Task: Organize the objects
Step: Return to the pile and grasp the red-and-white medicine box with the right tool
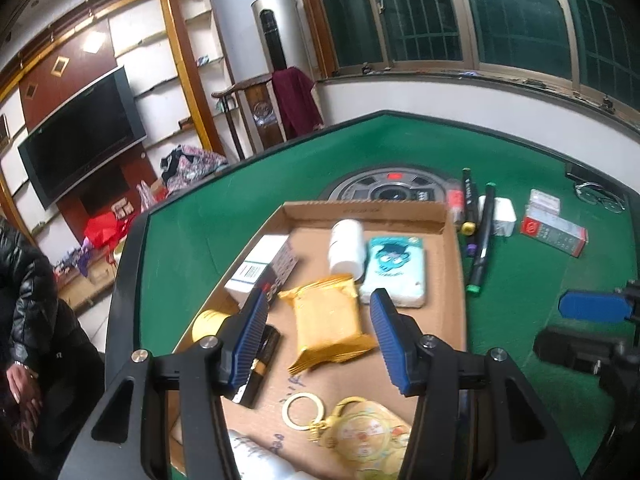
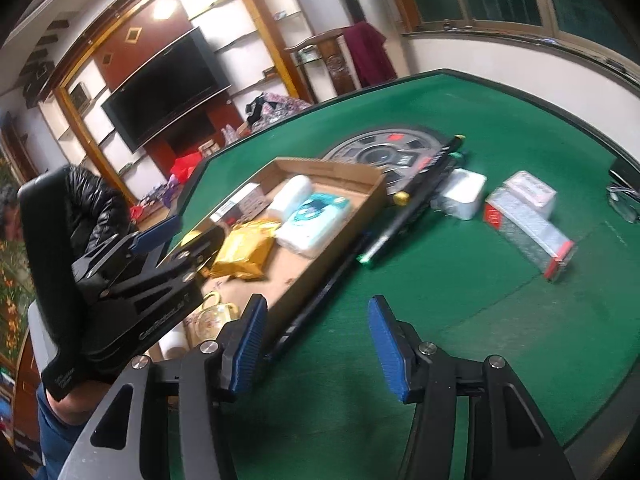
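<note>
Here left gripper (image 1: pixel 320 320) gapes empty over cardboard tray (image 1: pixel 454 264); right gripper (image 2: pixel 316 336) likewise released

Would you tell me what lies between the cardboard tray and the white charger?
Marker pens lie between the cardboard tray and white charger, clearest in the left wrist view.

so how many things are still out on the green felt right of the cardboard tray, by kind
marker pens: 2
small boxes: 2
white charger: 1
glasses: 1
red-capped tube: 1
total: 7
a purple bit beside the pens is too blurred to count
</note>
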The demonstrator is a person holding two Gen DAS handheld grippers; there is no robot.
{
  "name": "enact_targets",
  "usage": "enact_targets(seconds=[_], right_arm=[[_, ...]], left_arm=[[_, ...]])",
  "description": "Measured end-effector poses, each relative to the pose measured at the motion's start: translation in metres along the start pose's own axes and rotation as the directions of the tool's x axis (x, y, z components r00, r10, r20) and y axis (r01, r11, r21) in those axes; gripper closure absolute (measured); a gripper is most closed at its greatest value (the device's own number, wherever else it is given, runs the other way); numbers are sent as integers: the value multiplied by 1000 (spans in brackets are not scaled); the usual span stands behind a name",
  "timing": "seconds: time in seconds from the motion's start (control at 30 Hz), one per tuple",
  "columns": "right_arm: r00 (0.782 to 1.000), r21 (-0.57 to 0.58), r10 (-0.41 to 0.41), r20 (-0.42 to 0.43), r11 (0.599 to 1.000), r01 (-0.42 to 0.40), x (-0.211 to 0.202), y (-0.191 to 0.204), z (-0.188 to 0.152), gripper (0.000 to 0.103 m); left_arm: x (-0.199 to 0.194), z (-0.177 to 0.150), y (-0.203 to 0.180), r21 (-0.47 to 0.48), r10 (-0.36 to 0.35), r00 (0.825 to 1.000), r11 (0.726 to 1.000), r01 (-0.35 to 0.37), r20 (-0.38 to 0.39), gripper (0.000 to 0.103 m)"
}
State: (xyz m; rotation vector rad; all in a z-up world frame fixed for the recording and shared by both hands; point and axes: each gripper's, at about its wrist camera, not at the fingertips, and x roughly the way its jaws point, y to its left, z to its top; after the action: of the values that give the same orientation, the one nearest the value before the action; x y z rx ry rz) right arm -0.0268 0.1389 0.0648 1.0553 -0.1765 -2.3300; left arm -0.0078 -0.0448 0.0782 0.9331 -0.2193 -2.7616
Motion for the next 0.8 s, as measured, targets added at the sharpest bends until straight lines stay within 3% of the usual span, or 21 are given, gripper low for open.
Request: enact_targets(seconds=[0.17,0.3,0.57,0.8], right_arm=[[999,59,-34,32,998,32,-23,-36,3,43],[996,117,-72,55,991,65,-43,-71,7,41],[984,189,-169,57,970,155,-69,-128,19,38],[968,171,-250,4,954,245,-56,-156,30,38]], left_arm=[[-15,5,-27,44,-30,999,999,29,30,44],[-24,9,-53,54,-131,991,990,131,11,41],[-10,14,-114,21,-347,931,936,351,-113,38],[16,-1,-143,45,-367,915,924,379,-166,38]])
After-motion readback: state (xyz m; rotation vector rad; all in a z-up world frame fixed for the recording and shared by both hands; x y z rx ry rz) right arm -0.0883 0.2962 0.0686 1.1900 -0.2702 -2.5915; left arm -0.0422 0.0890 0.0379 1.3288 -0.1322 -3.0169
